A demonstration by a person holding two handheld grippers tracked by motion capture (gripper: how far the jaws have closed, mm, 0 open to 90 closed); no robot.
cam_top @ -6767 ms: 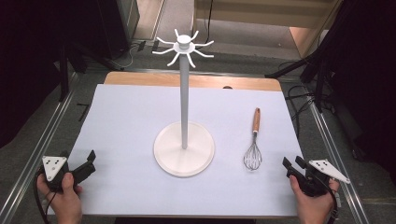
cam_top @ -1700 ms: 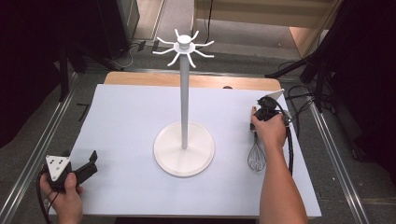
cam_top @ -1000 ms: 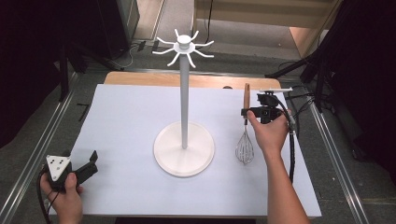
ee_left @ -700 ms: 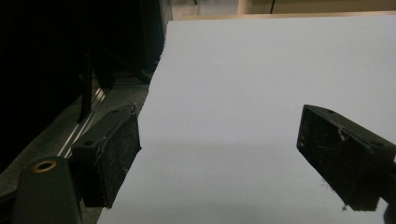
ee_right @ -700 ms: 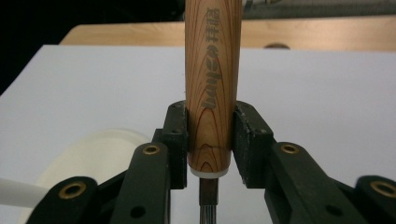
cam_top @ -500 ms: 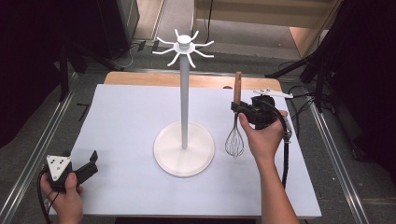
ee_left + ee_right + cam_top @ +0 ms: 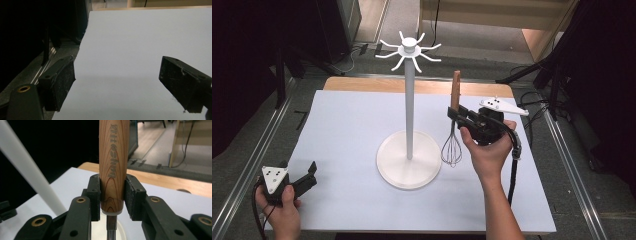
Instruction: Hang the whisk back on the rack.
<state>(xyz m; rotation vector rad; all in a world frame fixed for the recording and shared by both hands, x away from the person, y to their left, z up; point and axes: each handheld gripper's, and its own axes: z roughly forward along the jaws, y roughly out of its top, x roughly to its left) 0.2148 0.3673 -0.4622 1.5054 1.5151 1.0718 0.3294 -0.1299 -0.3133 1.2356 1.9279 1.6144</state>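
A whisk (image 7: 452, 145) with a wooden handle (image 7: 113, 162) hangs upright in the air, wire end down, just right of the white hook stand (image 7: 410, 102). My right gripper (image 7: 457, 116) is shut on the lower part of that handle, with both pads (image 7: 96, 195) pressed against the wood. The stand's pole (image 7: 30, 172) slants past on the left in the right gripper view. Its round base (image 7: 408, 167) sits mid-table and its curved hooks (image 7: 409, 50) spread out at the top. My left gripper (image 7: 309, 175) rests open at the table's front left corner, its jaws wide over bare white surface (image 7: 130, 50).
The white table top (image 7: 347, 130) has a wooden strip along its far edge (image 7: 377, 84). Metal rails (image 7: 257, 150) run along both sides. Cables (image 7: 532, 102) and dark stands lie beyond the right edge. The right gripper's cable (image 7: 513, 165) trails down beside the forearm.
My right gripper took the whisk off the table at the right, lifted it upright and carried it left toward the stand. The left gripper stayed still.
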